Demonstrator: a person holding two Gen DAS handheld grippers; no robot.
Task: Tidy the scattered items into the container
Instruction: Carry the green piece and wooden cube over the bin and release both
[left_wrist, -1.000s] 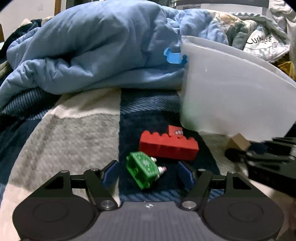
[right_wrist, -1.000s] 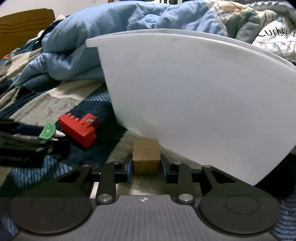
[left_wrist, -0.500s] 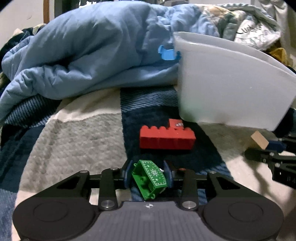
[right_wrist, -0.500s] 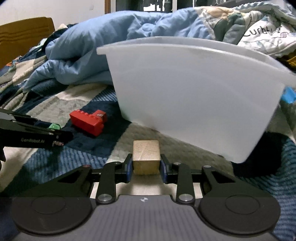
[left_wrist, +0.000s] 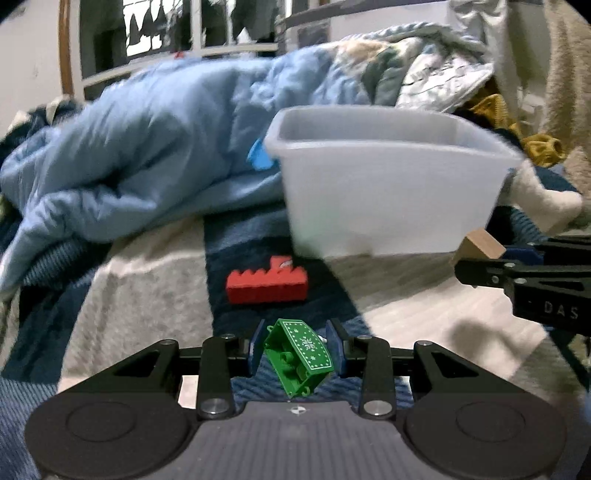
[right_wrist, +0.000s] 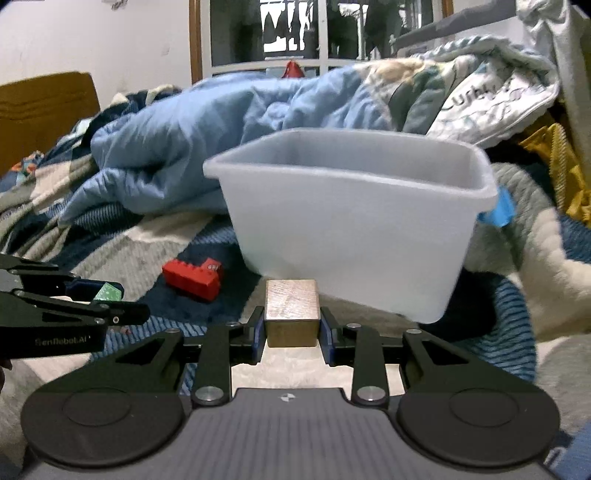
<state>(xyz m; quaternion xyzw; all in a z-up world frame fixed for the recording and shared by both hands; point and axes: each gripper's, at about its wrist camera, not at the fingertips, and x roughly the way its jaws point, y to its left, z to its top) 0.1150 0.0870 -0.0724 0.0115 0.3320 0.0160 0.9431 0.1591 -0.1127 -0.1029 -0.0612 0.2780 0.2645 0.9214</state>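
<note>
Centrally, a pale translucent container (right_wrist: 343, 229) sits on the checked bed blanket (left_wrist: 147, 295), open-topped; its inside is out of view. Before it lies a red toy brick (left_wrist: 266, 286). The right hand-held gripper (right_wrist: 291, 328) pinches a wooden block (right_wrist: 291, 314) level, just before the container. The left hand-held gripper (left_wrist: 297, 350) pinches a tilted green brick (left_wrist: 299, 356) with white snowflake print.

The left gripper (left_wrist: 297, 350) clamps a tilted green block (left_wrist: 298, 356) above the bed's blanket (left_wrist: 147, 291). A red brick (left_wrist: 267, 282) lies ahead, near the white bin (left_wrist: 391, 195).
</note>
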